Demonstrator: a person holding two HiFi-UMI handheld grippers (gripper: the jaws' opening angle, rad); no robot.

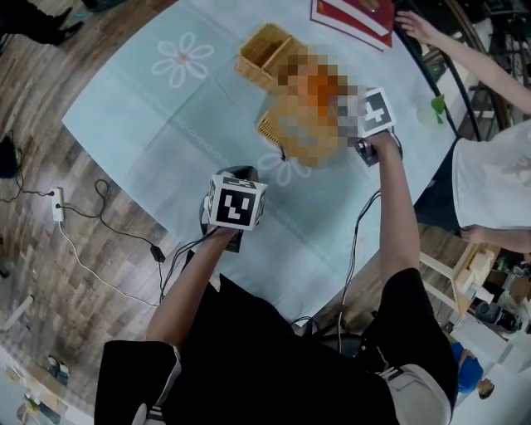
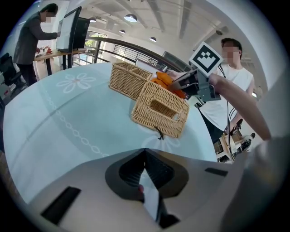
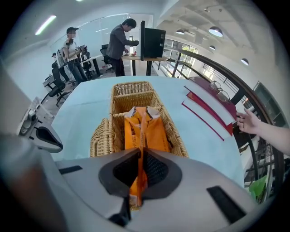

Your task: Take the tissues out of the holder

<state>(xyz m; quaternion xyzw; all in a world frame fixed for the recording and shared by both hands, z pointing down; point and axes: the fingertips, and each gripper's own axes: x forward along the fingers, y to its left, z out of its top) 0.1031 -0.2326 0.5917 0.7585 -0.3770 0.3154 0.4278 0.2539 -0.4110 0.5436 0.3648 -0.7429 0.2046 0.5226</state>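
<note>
Round table under a pale blue cloth (image 1: pixel 166 141) with daisy prints.

Right gripper (image 3: pixel 138 156): jaws clamped on the raised middle fold of an orange tissue pack (image 3: pixel 144 131). The fold runs down between the two pads. The rest of the pack lies lengthwise in the near compartment of a wicker basket (image 3: pixel 132 88). The far compartment holds nothing. The basket sits toward the table's far right edge.

A slotted wicker box (image 2: pixel 161 111) lies against the basket on the side facing the left gripper, with its oval slot turned that way. It looks tipped onto its side. The head view is mosaicked there, so how it rests is not certain.

Left gripper (image 2: pixel 145 156): jaws drawn together, pointed at the slotted box but apart from it, over the cloth inside the near edge. A pale strip shows low between the jaws; I cannot tell what it is.

Red and white books (image 1: pixel 353 17) lie at the far right edge. A bystander's hand (image 1: pixel 417 26) is just beside them.
</note>
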